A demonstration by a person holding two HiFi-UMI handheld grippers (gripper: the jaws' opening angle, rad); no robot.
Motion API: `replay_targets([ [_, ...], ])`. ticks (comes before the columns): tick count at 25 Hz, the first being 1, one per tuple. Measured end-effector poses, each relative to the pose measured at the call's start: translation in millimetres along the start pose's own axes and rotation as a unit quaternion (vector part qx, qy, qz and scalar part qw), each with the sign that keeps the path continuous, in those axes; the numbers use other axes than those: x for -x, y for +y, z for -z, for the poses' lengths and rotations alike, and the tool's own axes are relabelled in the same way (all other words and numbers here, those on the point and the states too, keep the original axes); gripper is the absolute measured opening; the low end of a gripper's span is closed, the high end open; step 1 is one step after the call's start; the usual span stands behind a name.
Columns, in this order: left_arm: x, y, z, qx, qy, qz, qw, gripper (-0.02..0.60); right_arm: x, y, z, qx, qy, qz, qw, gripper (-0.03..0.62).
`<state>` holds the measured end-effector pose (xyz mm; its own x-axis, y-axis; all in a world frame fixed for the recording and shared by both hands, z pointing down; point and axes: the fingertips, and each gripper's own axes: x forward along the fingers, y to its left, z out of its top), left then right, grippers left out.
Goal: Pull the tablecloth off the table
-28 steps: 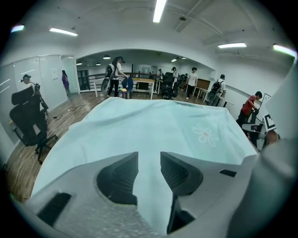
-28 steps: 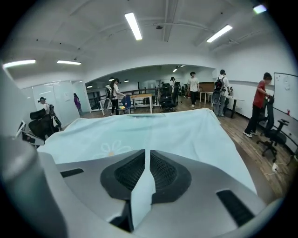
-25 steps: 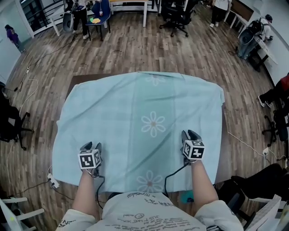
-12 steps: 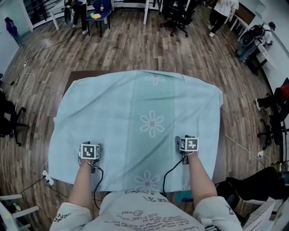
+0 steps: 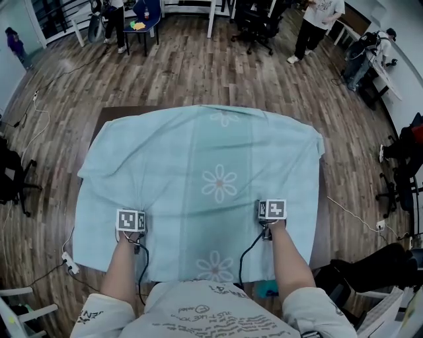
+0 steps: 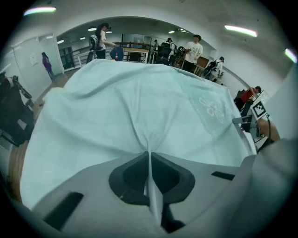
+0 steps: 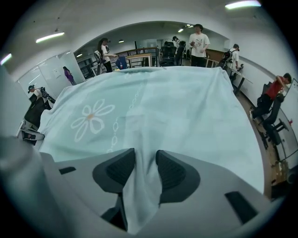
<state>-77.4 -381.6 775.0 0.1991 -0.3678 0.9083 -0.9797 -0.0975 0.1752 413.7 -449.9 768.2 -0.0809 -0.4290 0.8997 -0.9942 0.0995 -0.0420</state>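
Observation:
A light teal tablecloth with white daisies covers the dark table. My left gripper rests on the cloth's near left part. In the left gripper view its jaws are closing and the left gripper pinches a thin raised fold of the tablecloth, with creases running out from it. My right gripper sits on the near right part. There the right gripper has its jaws apart and closing, with a loose ridge of the tablecloth bunched between the pads.
Wooden floor surrounds the table. Office chairs and a small table stand at the far end, with people near them. A cable and power strip lie on the floor at the near left. Bags and chairs line the right side.
Both grippers moved a little forward and down onto the cloth. Creases now radiate from the left gripper's spot. A person has walked into view at the far right.

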Motion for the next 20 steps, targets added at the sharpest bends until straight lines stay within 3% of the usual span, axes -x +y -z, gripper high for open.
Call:
replay_targets([
  [3, 0, -5, -2, -0.016, 0.001, 0.0, 0.9999, 0.009, -1, 11, -2, 0.006, 0.002, 0.003, 1.0, 0.038],
  [4, 0, -5, -2, -0.017, -0.002, -0.004, 0.9999, 0.009, -1, 12, -3, 0.008, 0.001, 0.005, 1.0, 0.026],
  [15, -2, -6, -2, 0.005, -0.026, 0.015, 0.9995, 0.008, -2, 11, -2, 0.012, -0.037, 0.023, 0.999, 0.02],
  [20, 12, -16, 0, 0.049, -0.063, 0.065, 0.9947, 0.006, 14, 14, 0, -0.011, -0.071, 0.02, 0.997, 0.014],
])
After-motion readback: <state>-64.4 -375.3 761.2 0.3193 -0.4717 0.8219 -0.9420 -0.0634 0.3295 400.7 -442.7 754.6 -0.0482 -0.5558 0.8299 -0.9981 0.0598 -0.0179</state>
